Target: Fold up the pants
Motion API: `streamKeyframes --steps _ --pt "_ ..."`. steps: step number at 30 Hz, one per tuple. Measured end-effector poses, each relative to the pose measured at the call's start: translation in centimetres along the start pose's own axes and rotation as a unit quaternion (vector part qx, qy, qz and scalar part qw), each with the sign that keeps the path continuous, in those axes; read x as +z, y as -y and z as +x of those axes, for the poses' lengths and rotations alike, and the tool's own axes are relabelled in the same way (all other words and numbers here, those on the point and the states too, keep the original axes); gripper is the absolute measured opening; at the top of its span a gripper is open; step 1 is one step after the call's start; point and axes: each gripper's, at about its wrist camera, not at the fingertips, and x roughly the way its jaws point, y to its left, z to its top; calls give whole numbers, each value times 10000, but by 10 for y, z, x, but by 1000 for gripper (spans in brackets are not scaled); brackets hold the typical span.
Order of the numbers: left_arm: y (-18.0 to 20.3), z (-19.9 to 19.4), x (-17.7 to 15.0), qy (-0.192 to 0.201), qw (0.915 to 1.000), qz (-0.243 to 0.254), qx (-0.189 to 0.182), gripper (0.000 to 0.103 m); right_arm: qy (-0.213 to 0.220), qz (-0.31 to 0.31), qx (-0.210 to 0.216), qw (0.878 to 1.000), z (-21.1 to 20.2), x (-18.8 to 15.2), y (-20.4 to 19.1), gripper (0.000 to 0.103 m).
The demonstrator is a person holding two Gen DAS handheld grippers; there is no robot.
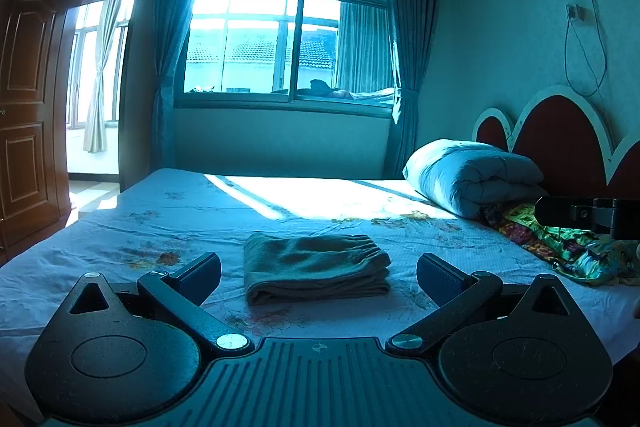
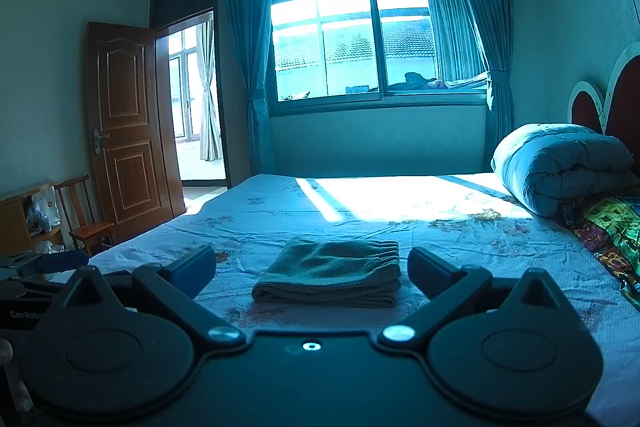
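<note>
Setting: a bedroom, seen from two cameras held low over a bed (image 1: pixel 120 227) with a pale floral sheet; sunlight falls across its far half.
Pants: olive-green pants (image 1: pixel 316 273) lie on the bed near the front edge, already folded into a compact stack of several layers, elastic waistband on the right and the rounded fold on the left.
Left hand-held gripper: the left hand-held gripper (image 1: pixel 318 277) is released, its jaws spread wide, empty, hovering just short of the pants and not touching them.
Right hand-held gripper: the right hand-held gripper (image 2: pixel 312 273) is likewise released and empty, jaws wide apart, framing the pants from just in front.
Nearby: a rolled blue quilt (image 1: pixel 472 179) rests by the red headboard (image 1: pixel 560 135), well apart from the pants; a bright patterned cloth (image 1: pixel 568 247) lies to the right.
Progress: judging by the neat stack, the folding looks finished or nearly so.
Handling: the fabric looks soft, light and limp, likely fleece; layers could slide or spill open if lifted by one edge.
Where to hold: best pinched through all layers at the folded left edge and the waistband side together.
</note>
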Motion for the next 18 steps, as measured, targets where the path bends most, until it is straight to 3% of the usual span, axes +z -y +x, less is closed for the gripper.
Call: streamKeyframes --steps 18 --pt "-1 1 0 -30 10000 24 -23 103 -17 -30 8 10000 1 -1 -2 97"
